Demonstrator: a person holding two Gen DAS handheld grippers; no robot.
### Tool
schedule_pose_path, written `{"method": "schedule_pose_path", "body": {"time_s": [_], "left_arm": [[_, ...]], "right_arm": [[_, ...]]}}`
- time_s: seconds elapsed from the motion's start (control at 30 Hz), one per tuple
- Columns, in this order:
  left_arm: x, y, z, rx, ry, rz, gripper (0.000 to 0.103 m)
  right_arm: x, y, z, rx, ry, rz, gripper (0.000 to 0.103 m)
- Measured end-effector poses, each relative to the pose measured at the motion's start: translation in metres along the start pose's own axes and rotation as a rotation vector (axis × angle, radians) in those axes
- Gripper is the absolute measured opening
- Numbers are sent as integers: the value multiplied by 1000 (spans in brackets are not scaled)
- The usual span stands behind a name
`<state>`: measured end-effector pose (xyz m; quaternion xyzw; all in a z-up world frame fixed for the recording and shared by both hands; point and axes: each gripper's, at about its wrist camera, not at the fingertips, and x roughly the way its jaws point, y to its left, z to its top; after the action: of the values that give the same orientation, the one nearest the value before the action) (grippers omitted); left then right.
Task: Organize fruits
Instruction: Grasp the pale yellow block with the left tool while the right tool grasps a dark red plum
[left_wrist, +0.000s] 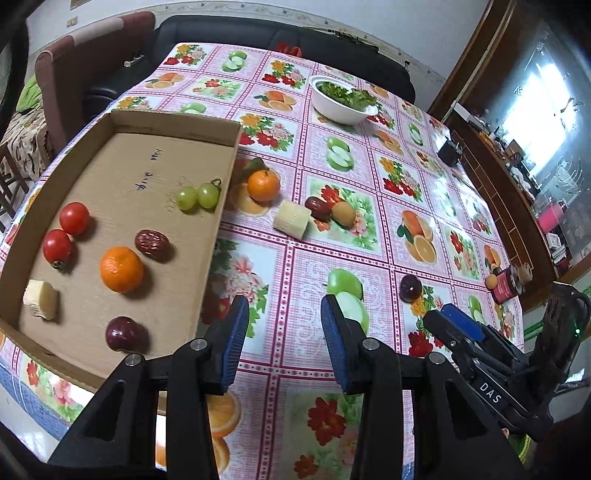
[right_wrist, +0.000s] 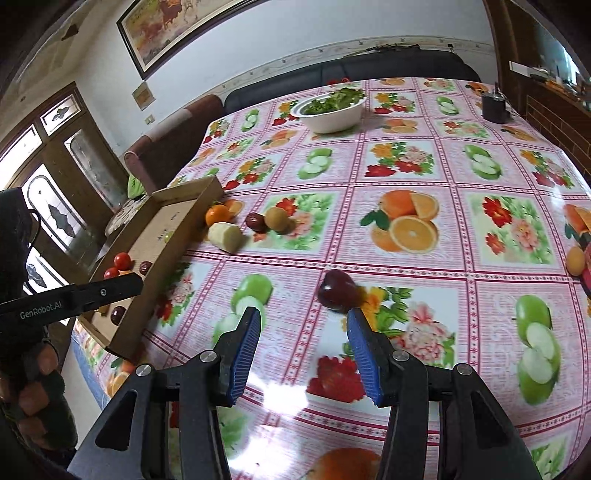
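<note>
A cardboard tray on the left holds two tomatoes, an orange, a date, two green grapes, a pale chunk and a dark plum. On the cloth beside the tray lie another orange, a pale chunk, a date and a kiwi. A second dark plum sits just beyond my right gripper, near its right fingertip. That gripper is open and empty. My left gripper is open over bare cloth beside the tray.
A white bowl of greens stands at the far side, with a small black object to its right. A red jar and a small orange fruit sit near the right edge. A dark sofa lies behind the table.
</note>
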<state>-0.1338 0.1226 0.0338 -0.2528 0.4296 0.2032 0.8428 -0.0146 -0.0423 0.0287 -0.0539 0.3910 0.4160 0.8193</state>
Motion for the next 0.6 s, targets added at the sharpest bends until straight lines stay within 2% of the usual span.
{"method": "schedule_pose_path", "body": {"time_s": [0.3,0.6], "left_arm": [[16,-7,6,15,17,11,38],[61,-16,38,46,48,40,38]], "right_arm": [[8,-8,1,3,6,-33,51],[34,-10,13,-6,36,-71,51]]}}
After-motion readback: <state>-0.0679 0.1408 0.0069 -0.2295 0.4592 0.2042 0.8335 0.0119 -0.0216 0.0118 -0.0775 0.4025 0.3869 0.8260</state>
